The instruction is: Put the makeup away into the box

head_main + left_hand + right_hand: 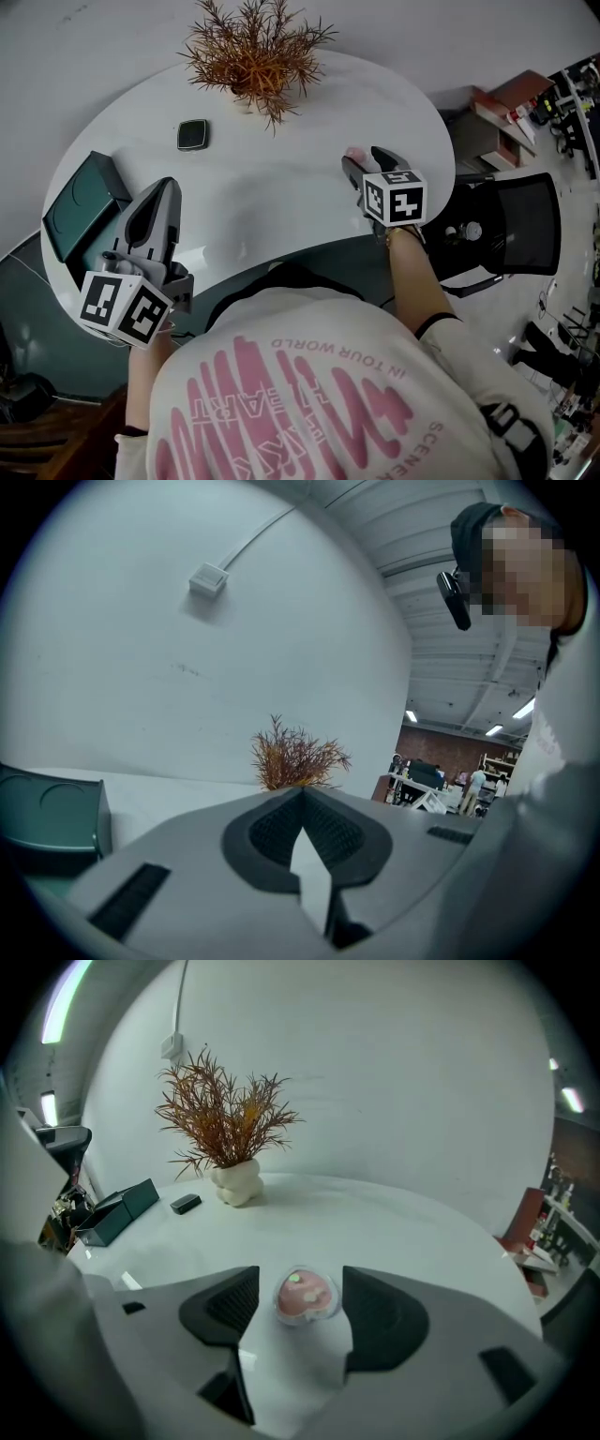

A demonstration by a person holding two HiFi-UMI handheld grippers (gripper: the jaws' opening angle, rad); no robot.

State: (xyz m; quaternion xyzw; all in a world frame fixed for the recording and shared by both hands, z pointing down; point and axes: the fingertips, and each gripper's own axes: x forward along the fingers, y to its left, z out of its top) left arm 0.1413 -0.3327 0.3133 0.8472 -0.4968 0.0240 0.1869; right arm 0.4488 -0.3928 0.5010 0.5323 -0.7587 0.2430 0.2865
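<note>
A small round pot of pink makeup (303, 1295) with a clear lid lies on the white table (281, 197), near its right front edge. My right gripper (301, 1277) stands open around the pot, one pad on each side, neither pressing on it. From the head view the pot (354, 152) shows just at the tips of the right gripper (363, 157). The dark green box (84, 197) sits at the table's left edge. My left gripper (169, 185) hovers beside it, shut with nothing between its tips (302, 794). A flat black compact (192, 134) lies toward the back left.
A dried orange plant (255, 52) in a white vase stands at the back of the table. A black office chair (525, 225) stands right of the table, beyond my right arm. The box (52, 808) is at the lower left of the left gripper view.
</note>
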